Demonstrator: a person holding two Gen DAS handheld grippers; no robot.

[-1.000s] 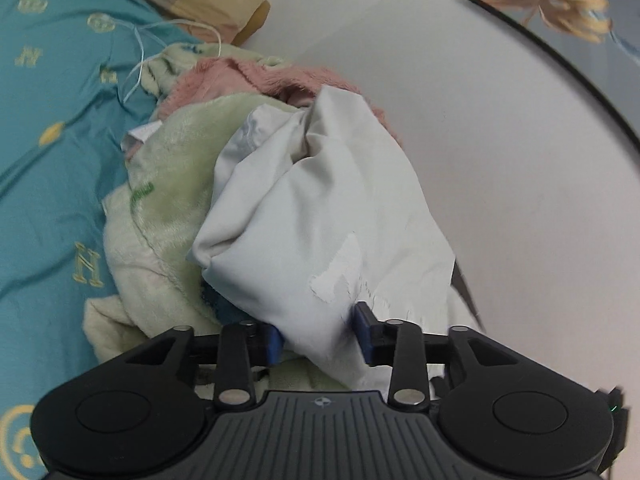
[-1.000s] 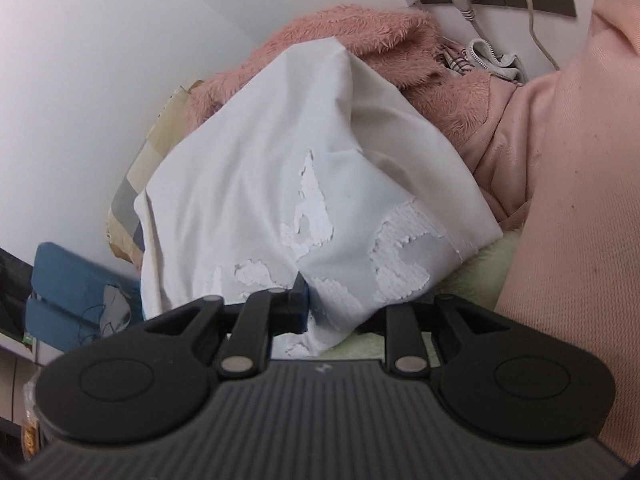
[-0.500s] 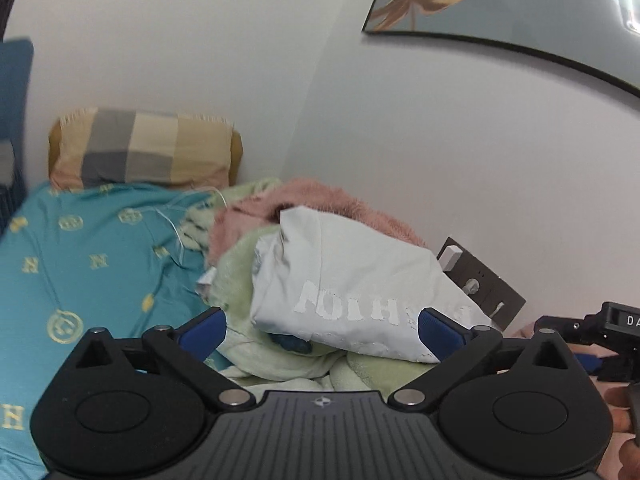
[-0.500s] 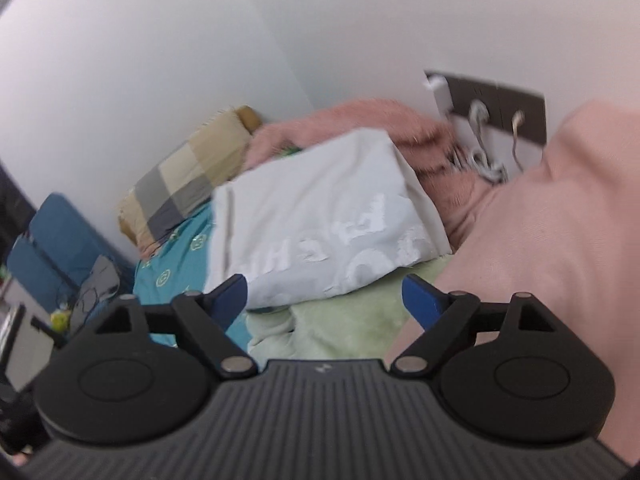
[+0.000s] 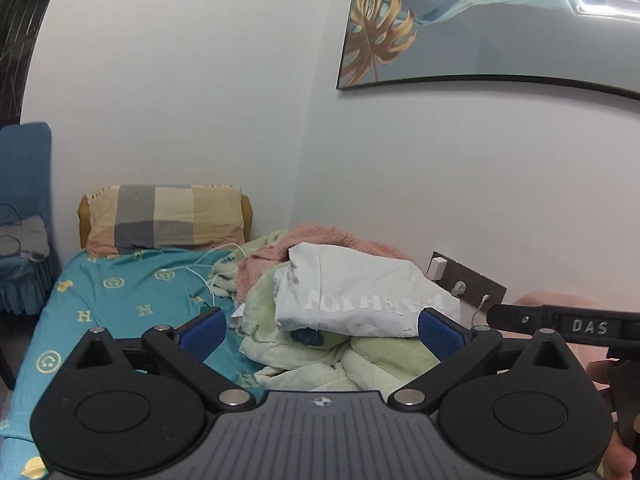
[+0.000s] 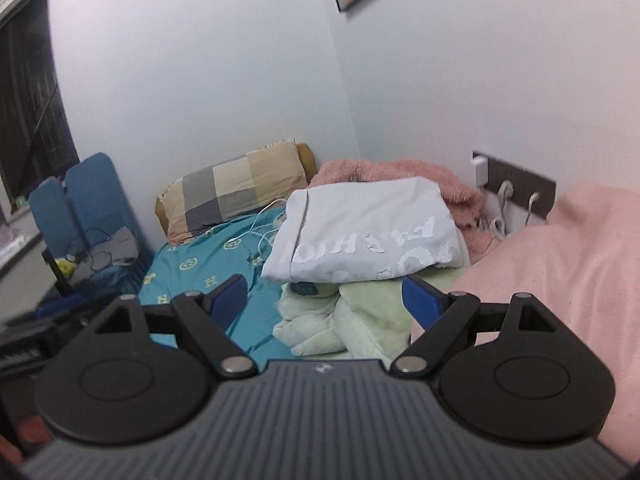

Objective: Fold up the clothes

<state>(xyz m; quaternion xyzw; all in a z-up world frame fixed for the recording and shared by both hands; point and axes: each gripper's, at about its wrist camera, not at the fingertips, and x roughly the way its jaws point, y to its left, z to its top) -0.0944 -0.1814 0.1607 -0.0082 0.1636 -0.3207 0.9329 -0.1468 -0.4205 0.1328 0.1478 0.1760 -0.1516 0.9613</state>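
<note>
Folded white T-shirt [image 5: 360,300] with cracked white lettering, lying on top of a heap of clothes at the far side of the bed [image 5: 120,304], close to the wall. Under it, a pale green fleece [image 5: 360,360]; behind it, a fluffy pink garment [image 5: 320,240] against the wall. Seen from the right wrist as well: same white T-shirt [image 6: 368,232] resting on the green fleece [image 6: 360,312], with a smooth pink fabric [image 6: 560,272] filling the right edge.

Left gripper [image 5: 322,334] spread wide, jaws just opened, nothing between the blue pads [image 5: 202,332]; well back from the T-shirt, not touching it. Right gripper [image 6: 326,302] likewise wide apart after just opening, empty, clear of the heap, blue pads [image 6: 422,304] framing the fleece from a distance. Part of the right gripper's body, marked "DAS", visible at the right edge of the left wrist view.

Elsewhere on the bed: teal patterned sheet, a checked pillow [image 5: 164,220] at the head, a white cable [image 5: 200,268] trailing across the sheet toward the heap. On the wall, a dark socket panel [image 5: 468,284] with a white plug, and above it a framed leaf picture [image 5: 480,20]. Blue chair [image 5: 24,208] at the left of the bed.
</note>
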